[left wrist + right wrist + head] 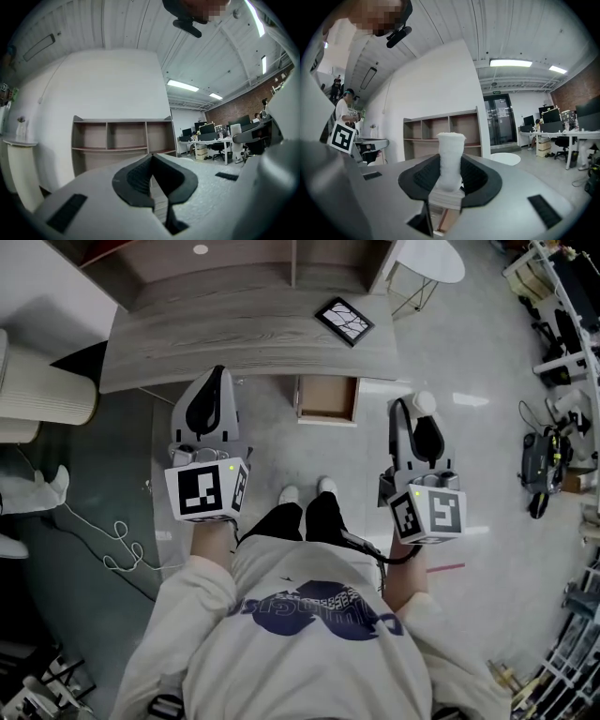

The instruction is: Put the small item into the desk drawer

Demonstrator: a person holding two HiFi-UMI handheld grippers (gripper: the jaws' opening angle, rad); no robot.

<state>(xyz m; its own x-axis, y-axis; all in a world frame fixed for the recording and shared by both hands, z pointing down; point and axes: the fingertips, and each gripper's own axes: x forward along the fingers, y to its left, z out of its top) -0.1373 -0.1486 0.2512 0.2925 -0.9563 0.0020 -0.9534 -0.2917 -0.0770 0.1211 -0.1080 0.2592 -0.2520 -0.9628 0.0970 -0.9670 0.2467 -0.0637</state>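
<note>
The left gripper [217, 376] is held level at the left, in front of the near edge of the grey wooden desk [234, 334]. In the left gripper view its jaws [151, 157] are seen pressed together at the tips, with nothing between them, and an open shelf unit [122, 136] is seen beyond. A dark framed panel [343, 321] lies on the right part of the desk. Below the desk's near edge the drawer [326, 395] is pulled out, between the two grippers. At the right, the right gripper [412, 411] is pinched on the small item [426, 401], a white cylinder standing upright between the pads [451, 159]. It is kept well apart from the drawer, to the drawer's right.
</note>
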